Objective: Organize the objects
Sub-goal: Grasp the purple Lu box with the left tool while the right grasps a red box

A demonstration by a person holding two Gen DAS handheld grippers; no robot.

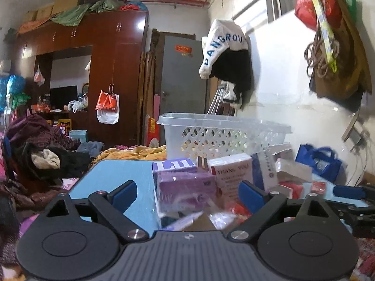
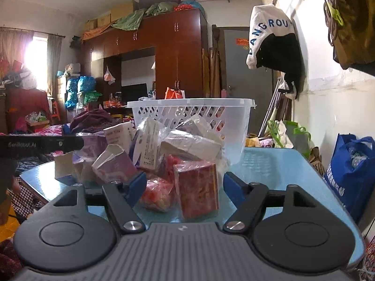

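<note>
both claws released: my left gripper frames a purple box, right gripper a red box, near the white basket.

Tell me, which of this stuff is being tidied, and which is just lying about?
Being tidied: purple box, red box, bagged cartons, white basket, all on the blue table.

Lying about: wardrobe, hanging hoodie, blue bag, clothes heap.

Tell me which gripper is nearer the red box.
Right. The right gripper has the red box between its open jaws; the left gripper faces the purple box, further along the pile.
</note>
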